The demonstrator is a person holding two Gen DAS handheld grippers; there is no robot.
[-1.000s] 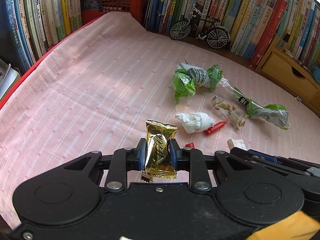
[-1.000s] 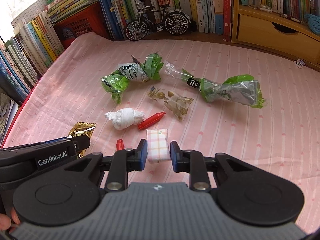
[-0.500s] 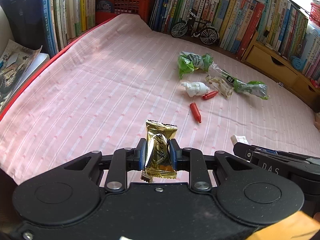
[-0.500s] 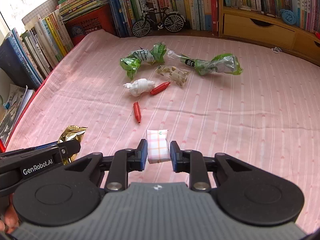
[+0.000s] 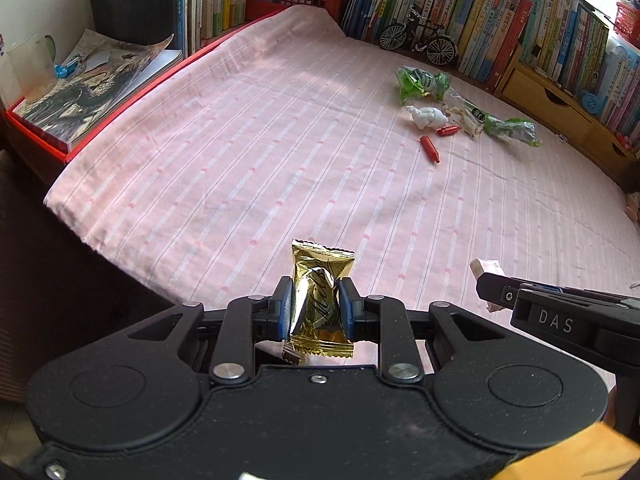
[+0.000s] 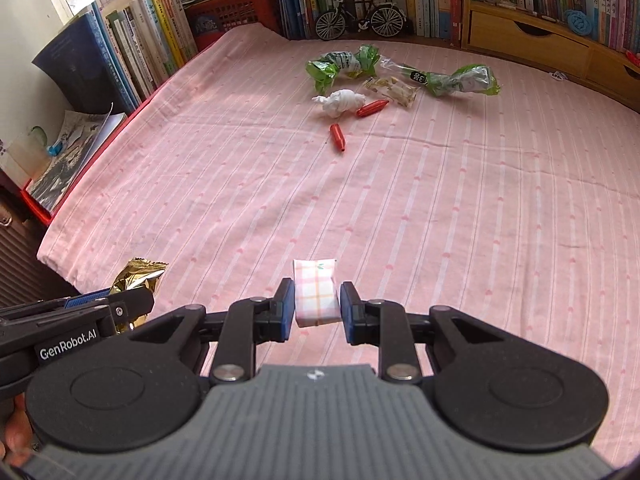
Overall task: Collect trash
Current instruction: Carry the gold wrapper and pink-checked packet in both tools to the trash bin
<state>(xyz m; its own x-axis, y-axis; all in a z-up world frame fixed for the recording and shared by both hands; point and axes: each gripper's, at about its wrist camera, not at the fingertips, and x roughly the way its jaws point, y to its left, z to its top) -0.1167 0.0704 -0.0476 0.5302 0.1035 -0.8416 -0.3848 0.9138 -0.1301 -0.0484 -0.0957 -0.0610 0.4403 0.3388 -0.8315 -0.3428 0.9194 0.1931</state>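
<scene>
Basically it's the carry-off step: left gripper [image 5: 316, 307] is clamped on the gold wrapper [image 5: 320, 300], right gripper [image 6: 316, 309] pinches the plaid packet [image 6: 315, 294], both above the sheet's [image 6: 440, 220] near edge. Next probably needs a bin, none visible.

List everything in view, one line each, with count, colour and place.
crinkled gold foil wrapper: 1, gold, in the left gripper
checked paper packet: 1, pink-white, in the right gripper
twisted green plastic wrappers: 2, green, far on the cloth
crumpled white tissue: 1, white, beside them
small red tubes: 2, red, near the tissue
clear snack bag: 1, clear, between the wrappers
striped pink cloth: 1, pink, underneath
model bicycle: 1, black, by the books
left hand-held gripper: 1, black
right hand-held gripper: 1, black
</scene>
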